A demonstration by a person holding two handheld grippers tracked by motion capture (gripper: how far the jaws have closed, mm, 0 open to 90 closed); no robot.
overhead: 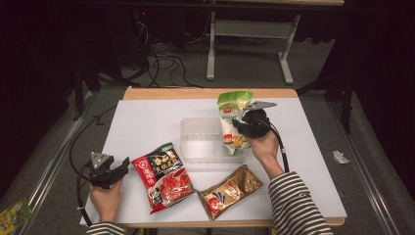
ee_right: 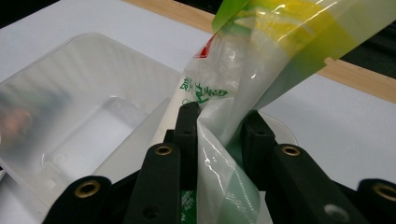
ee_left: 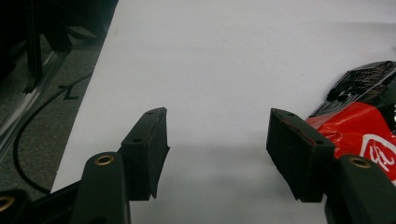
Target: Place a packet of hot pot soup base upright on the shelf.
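A green and white snack bag (overhead: pixel 232 115) stands upright at the right end of a clear plastic tub (overhead: pixel 198 142), its lower end down inside the tub. My right gripper (overhead: pixel 238 126) is shut on the bag's middle from the right side. In the right gripper view the two black jaws (ee_right: pixel 219 126) pinch the crinkled bag (ee_right: pixel 243 65) above the tub (ee_right: pixel 84 93). My left gripper (overhead: pixel 122 167) rests near the table's front left corner, open and holding nothing. Its own view shows the wide-set jaws (ee_left: pixel 217 140) over bare white table, with a red bag (ee_left: pixel 364 126) just to the right.
A red hotpot-seasoning bag (overhead: pixel 164 176) lies flat in front of the tub. A gold bag (overhead: pixel 229 191) lies to its right near the front edge. The white tabletop (overhead: pixel 147 117) is bare at the back left. Cables and a table frame stand on the floor behind.
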